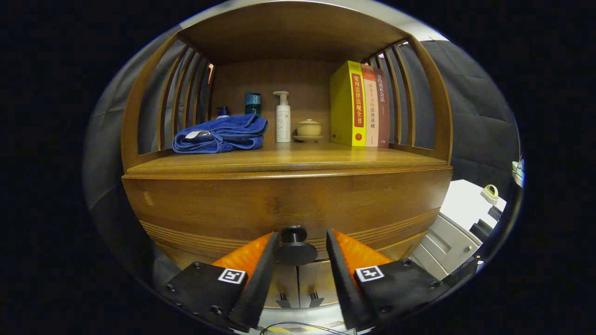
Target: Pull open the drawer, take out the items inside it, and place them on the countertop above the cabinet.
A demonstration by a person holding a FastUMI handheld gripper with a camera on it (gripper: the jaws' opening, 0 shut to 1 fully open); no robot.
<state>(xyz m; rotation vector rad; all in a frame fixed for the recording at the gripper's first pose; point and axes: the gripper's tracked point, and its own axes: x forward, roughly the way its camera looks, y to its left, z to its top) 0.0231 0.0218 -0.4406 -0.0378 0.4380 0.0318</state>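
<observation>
A wooden cabinet has a wide drawer front [284,204] that is closed, so whatever lies inside is hidden. A round dark knob [294,245] sticks out of the drawer's lower middle. My gripper [301,238] is open, and the knob sits between its two fingertips with a small gap on each side. The countertop [288,160] lies just above the drawer.
On the countertop sit a folded blue towel [221,135], a teal cup [253,103], a white pump bottle [282,117], a small lidded bowl [308,129] and three upright books [361,104]. Slatted wooden sides enclose the shelf. Below the drawer are two cabinet doors [298,284]. White furniture [454,237] stands to the right.
</observation>
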